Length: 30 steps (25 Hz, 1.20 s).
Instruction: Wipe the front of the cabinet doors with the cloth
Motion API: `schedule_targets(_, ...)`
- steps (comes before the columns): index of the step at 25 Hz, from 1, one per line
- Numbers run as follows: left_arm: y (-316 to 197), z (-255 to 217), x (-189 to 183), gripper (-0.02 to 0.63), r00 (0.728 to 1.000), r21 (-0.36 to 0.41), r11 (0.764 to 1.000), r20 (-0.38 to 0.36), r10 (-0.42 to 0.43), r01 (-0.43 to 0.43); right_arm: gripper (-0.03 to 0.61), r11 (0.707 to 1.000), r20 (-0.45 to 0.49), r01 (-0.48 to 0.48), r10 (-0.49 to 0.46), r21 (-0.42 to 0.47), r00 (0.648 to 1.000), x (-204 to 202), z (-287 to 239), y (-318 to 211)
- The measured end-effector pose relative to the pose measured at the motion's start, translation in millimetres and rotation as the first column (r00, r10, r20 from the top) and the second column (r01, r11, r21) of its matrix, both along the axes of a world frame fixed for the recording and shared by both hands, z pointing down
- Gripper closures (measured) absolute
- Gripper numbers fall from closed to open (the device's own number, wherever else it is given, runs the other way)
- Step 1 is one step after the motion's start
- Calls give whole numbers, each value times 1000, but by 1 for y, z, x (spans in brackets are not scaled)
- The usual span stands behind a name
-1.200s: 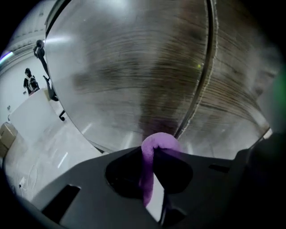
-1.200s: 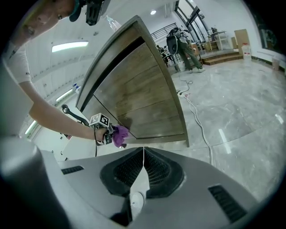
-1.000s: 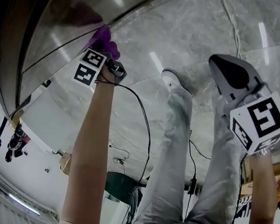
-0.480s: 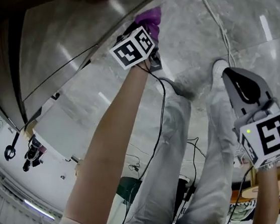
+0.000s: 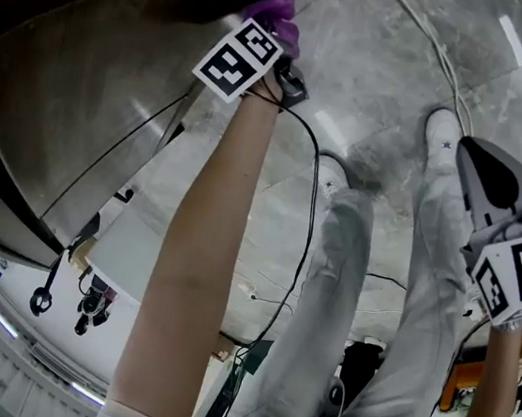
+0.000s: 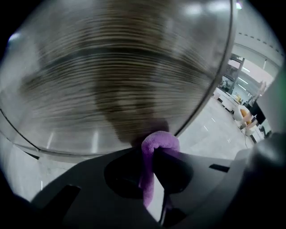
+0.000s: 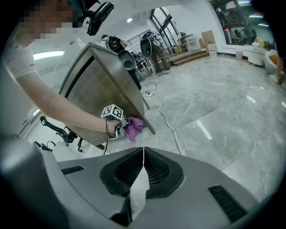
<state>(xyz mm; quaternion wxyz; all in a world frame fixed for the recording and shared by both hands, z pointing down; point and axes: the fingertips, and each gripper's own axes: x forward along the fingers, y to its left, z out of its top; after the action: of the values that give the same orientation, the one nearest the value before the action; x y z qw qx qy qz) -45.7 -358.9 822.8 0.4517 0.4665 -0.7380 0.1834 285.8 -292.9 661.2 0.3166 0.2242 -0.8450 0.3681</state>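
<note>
Left gripper clenched on the cloth – in the left gripper view the jaws stand pinched on a purple fold that rises between them and bulges past their tips. The cloth sits against the wood-grain cabinet door, low down near its edge, where the door gives way to the pale floor; a dark shadow lies on the grain right behind the cloth. Whether it presses hard on the door cannot be told. The right gripper view gives the same from the side: the left gripper with its marker cube at the end of a bare, outstretched arm, the cloth at the cabinet's lower front corner, just above the floor. Right gripper closed – jaws together with only a thin seam between them, nothing in them. In the head view it hangs at the right, well apart from the cabinet and the cloth, above the person's legs in light trousers. Two white shoes on the grey marble floor. A white cable runs across the floor near the cabinet. A black cable runs down from the left gripper.
</note>
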Motion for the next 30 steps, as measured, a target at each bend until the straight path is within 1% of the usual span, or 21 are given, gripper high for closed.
schedule_targets(2, 6, 0, -16, 563, 1000, 6, 1000, 4, 4, -4, 551, 1000, -5, -2, 2, -4, 1000, -7, 8, 9)
schedule_targets(4, 16, -1, -25, 563, 999, 0, 999, 12, 43, -43, 551, 1000, -8, 7, -7, -6, 1000, -14, 11, 17)
schedule_targets(6, 35, -2, -42, 563, 998, -9, 999, 23, 51, -50, 551, 1000, -6, 25, -25, -5, 1000, -30, 12, 27)
schedule_targets(10, 84, 0, -92, 563, 999, -34, 999, 45, 3, -2, 551, 998, 8, 68, -68, 17, 998, -76, 8, 41)
schedule_targets(13, 113, 1, -116, 564, 998, -60, 998, 57, -33, 36, 551, 996, 18, 76, -77, 35, 997, -93, 2, 38)
schedule_targets(16, 130, -1, -132, 563, 997, -76, 997, 67, -25, 30, 551, 997, 30, 65, -67, 42, 997, -102, -2, 35)
schedule_targets(19, 144, 0, -142, 563, 997, -86, 995, 74, -34, 40, 551, 997, 15, 64, -65, 52, 998, -103, -2, 38)
schedule_targets(22, 168, -5, -165, 563, 995, -99, 993, 83, -61, 70, 551, 997, 5, 56, -56, 53, 998, -115, -2, 53)
schedule_targets(25, 188, -13, -184, 563, 996, -122, 991, 83, -46, 56, 551, 998, -4, 33, -33, 46, 999, -128, -7, 69)
schedule_targets(28, 204, -23, -196, 563, 993, -150, 987, 106, -46, 61, 551, 999, 16, 27, -28, 45, 999, -143, -19, 78)
schedule_targets(30, 212, -34, -197, 563, 993, -148, 987, 111, -46, 63, 551, 998, 35, 35, -37, 43, 999, -154, -29, 86)
